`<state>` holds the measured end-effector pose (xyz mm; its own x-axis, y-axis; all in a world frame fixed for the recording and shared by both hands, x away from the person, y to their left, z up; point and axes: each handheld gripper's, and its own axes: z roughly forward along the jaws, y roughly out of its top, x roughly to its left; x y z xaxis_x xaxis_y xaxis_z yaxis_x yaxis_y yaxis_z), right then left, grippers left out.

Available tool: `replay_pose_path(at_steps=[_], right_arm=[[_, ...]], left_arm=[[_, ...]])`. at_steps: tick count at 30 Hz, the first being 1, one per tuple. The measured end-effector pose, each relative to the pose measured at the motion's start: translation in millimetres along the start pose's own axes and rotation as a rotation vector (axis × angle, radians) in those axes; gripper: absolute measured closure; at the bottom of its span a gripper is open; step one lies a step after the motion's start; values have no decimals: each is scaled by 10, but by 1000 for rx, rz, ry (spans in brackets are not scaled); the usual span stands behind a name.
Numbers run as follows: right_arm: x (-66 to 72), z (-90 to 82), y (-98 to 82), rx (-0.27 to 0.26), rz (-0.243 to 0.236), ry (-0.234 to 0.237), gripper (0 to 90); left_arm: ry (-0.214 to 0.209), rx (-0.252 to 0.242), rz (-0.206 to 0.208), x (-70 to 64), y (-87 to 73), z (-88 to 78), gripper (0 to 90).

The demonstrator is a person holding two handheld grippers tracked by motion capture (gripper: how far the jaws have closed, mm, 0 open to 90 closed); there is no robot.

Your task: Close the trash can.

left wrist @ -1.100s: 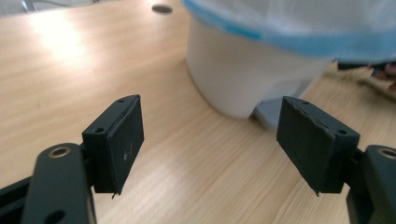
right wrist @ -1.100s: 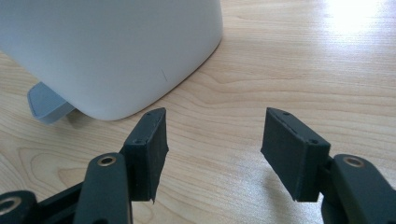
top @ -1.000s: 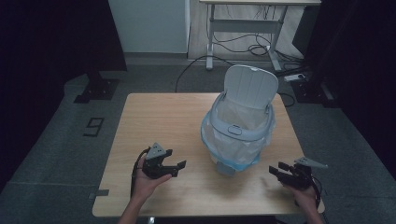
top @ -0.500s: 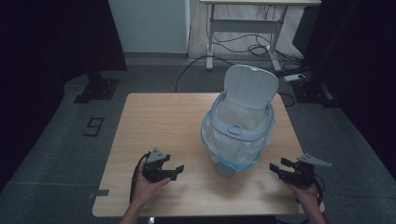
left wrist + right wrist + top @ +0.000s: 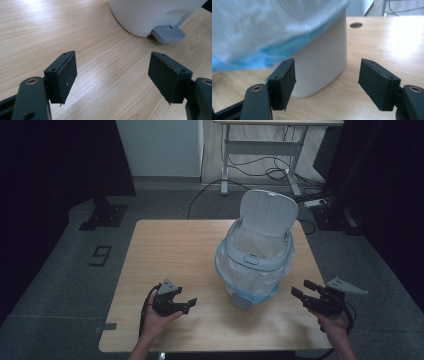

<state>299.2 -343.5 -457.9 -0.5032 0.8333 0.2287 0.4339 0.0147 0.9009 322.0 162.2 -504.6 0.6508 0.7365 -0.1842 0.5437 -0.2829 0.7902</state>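
While both tongs, left [image 5: 191, 303] and right [image 5: 298, 289], gape wide and empty, the bin [image 5: 255, 265] at twelve o'clock looks light; its bag [image 5: 257, 30] is soft and slippery, so grip the stiff rim.

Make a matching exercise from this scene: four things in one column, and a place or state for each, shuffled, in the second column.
Things:
1. bin lid
2. bag liner
3. foot pedal
4. left gripper

Places or states:
A. draped over the bin's rim, blue-edged
B. jaws open, nothing between them
C. raised upright at the back
D. grey, sticking out at the bin's base

Pairs: 1-C, 2-A, 3-D, 4-B
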Motion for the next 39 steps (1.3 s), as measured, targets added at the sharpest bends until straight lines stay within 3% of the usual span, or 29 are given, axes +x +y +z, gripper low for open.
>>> replay_pose_path(at_steps=[18, 31, 39], right_arm=[[127, -55, 742, -60, -42, 43, 294], [176, -47, 1098, -92, -48, 67, 293], [205, 9, 1272, -83, -63, 59, 289]], left_arm=[[1, 18, -17, 102, -34, -16, 232], [7, 38, -14, 115, -56, 20, 232], [8, 41, -19, 130, -66, 12, 232]])
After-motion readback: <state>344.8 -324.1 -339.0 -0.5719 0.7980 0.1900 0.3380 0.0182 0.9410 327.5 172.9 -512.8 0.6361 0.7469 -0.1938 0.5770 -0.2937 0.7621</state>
